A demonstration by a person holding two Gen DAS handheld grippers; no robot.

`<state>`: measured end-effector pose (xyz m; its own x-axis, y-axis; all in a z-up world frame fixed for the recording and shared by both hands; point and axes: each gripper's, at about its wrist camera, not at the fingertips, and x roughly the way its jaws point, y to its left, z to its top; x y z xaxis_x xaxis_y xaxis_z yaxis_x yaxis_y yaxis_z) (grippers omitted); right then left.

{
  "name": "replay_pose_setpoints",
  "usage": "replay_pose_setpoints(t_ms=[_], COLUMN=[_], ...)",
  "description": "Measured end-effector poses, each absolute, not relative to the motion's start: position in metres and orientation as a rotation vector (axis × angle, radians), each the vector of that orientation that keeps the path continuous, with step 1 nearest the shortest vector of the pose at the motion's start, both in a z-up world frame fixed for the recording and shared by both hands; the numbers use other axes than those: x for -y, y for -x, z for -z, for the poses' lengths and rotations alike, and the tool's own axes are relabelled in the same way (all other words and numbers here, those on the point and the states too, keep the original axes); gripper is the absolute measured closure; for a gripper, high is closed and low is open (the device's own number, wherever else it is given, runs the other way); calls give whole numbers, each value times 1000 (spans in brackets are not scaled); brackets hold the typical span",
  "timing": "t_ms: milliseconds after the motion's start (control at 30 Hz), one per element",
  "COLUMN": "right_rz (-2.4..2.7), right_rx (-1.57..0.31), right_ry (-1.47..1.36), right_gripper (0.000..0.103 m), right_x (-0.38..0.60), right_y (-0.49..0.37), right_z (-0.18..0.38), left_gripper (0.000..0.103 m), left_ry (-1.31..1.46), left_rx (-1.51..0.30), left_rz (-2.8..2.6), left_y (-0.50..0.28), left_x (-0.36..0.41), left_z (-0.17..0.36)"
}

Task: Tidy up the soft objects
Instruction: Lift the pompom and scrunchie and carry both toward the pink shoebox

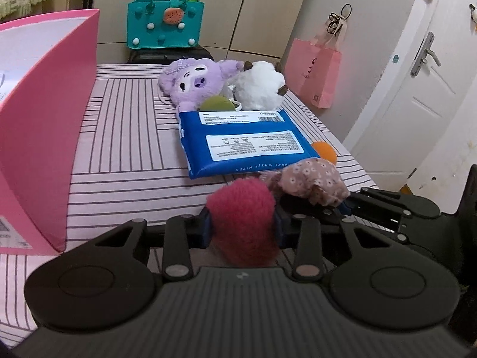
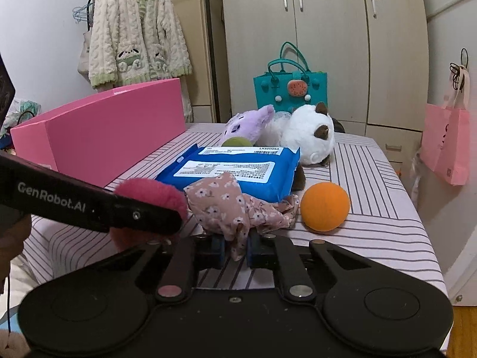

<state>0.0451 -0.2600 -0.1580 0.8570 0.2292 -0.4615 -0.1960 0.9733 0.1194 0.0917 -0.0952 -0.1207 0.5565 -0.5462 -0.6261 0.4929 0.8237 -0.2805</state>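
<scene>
Both claws are loaded at the near edge of the pink striped bedsheet (image 1: 128,137). My left gripper (image 1: 243,228) is clamped on a fuzzy magenta pom-pom ball (image 1: 243,223); its blue pads press into the ball's two sides. My right gripper (image 2: 235,246) is pinched nearly closed on a bunched floral-print pink cloth (image 2: 226,208); a fold of it hangs down between the pads, and the rest is heaped against the front of a flat blue packet of wet wipes (image 2: 235,170). In the right wrist view the left gripper's black finger crosses the frame in front of the magenta ball, just left of the cloth. A smooth orange ball (image 2: 325,207) sits on the sheet just right of the cloth, apart from it. Behind the packet lie an olive-green ball (image 2: 237,142), a lilac plush toy (image 2: 247,122) and a white plush toy with brown ears (image 2: 310,134), crowded together. A tall pink rectangular box (image 2: 119,137) stands along the left side of the bed. A teal felt handbag (image 2: 290,89) stands beyond the far end.
</scene>
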Motion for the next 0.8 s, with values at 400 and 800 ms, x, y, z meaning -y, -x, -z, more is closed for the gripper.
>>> replay_pose_setpoints(t_ms=[400,800], right_rz=[-314,-357], right_rx=[-506,-548], right_ry=[-91,-125], right_gripper=[89,92], right_x=[264,264], right_y=[-38,-32], right_z=[154,131], left_gripper=[66,67], left_ry=[29,30], left_rx=[-735,-809], left_rz=[530,592], left_y=[-85,-86], left_x=[92,88], left_z=[116,104])
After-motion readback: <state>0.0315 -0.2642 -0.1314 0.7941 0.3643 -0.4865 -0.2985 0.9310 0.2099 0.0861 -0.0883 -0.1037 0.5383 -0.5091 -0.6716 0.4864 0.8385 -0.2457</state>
